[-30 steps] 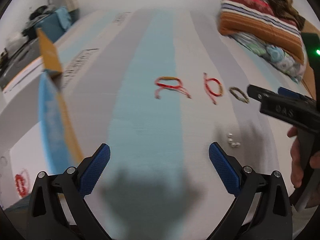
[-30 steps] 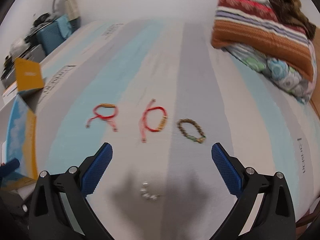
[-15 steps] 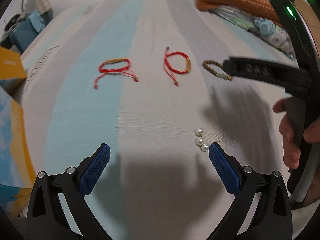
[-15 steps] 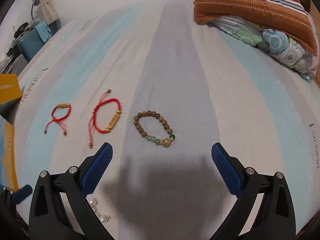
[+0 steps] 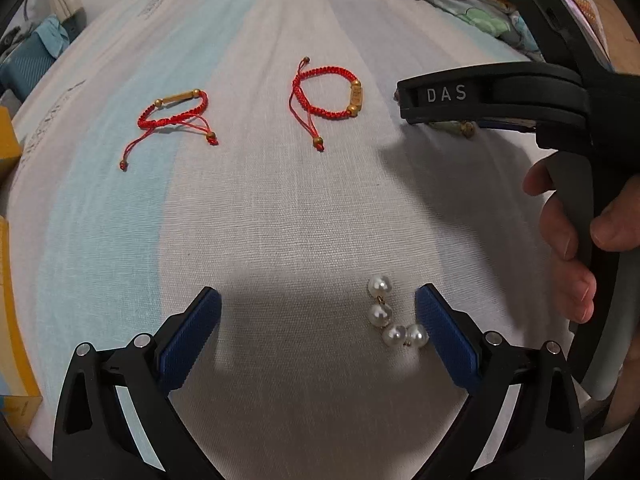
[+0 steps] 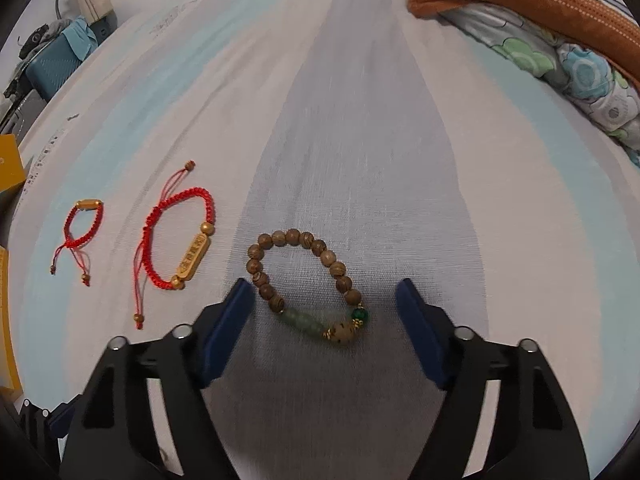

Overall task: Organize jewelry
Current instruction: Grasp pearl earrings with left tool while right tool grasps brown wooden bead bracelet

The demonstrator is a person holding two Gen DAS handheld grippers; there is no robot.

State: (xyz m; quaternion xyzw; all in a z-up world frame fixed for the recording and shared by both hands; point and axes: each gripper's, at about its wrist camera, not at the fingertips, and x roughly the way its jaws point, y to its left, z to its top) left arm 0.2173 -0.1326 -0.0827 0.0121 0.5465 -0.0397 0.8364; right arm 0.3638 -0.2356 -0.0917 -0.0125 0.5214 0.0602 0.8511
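On the bed (image 6: 360, 100), the right tongs (image 6: 324, 308) have just been closing around the bead bracelet (image 6: 304, 284), not yet touching. Next, pinch it. The left tongs (image 5: 318, 312), released, straddle the pearls (image 5: 390, 318).

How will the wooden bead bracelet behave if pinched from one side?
The bead bracelet is probably strung loosely, so it would likely sag into a loop. Its round beads may roll or slip between the fingers. It looks light.
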